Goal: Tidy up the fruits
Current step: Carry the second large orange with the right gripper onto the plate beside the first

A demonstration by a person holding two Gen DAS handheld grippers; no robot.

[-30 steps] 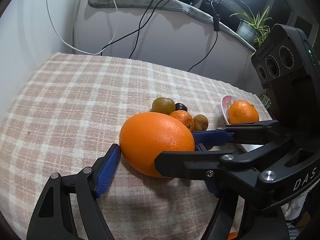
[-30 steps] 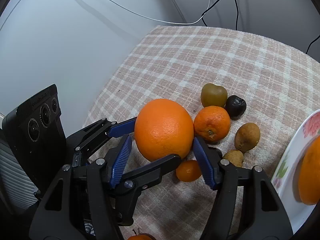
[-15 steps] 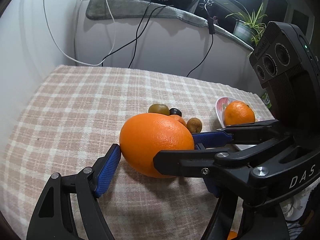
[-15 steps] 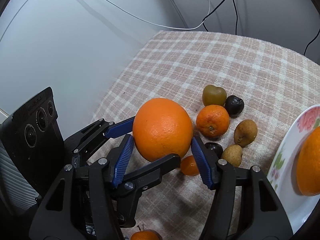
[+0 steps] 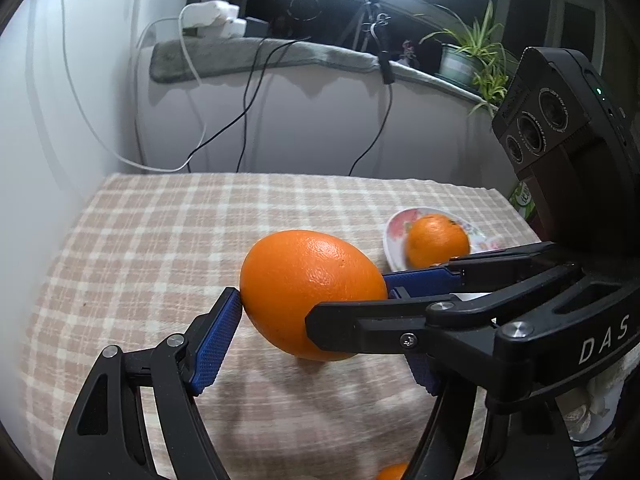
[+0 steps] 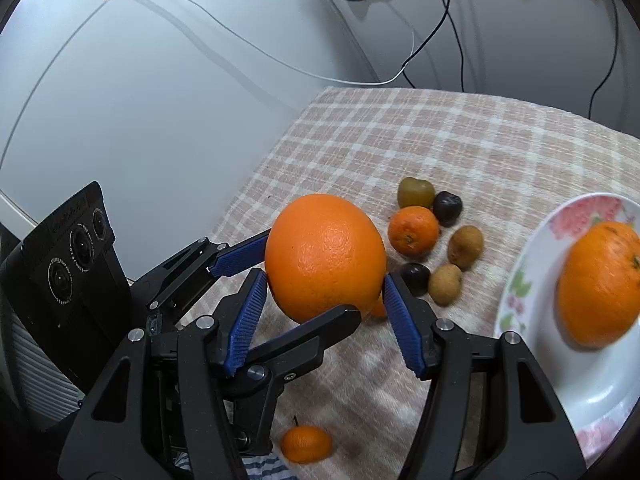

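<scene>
change: large orange point(image 5: 312, 296) raised off tablecloth point(image 5: 140, 248) | small fruits now hidden behind it

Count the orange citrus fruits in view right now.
5: the big orange gripped between both grippers, one on the plate, a mandarin among the small fruits, one near the bottom edge, one half-hidden behind the big orange. More may be hidden.

A bright orange, pebbled large orange point(image 6: 324, 256) sits between black claws with blue ribbed pads point(image 6: 244, 320). The desk wears a beige-and-cream checked cloth point(image 6: 460, 140), and the white plate point(image 6: 528, 280) carries pink and green flower prints. Nearby lie an olive-green fruit point(image 6: 416, 193), two dark purple ones point(image 6: 447, 208), two tan-brown ones point(image 6: 465, 246) and small orange mandarins point(image 6: 413, 230).
</scene>
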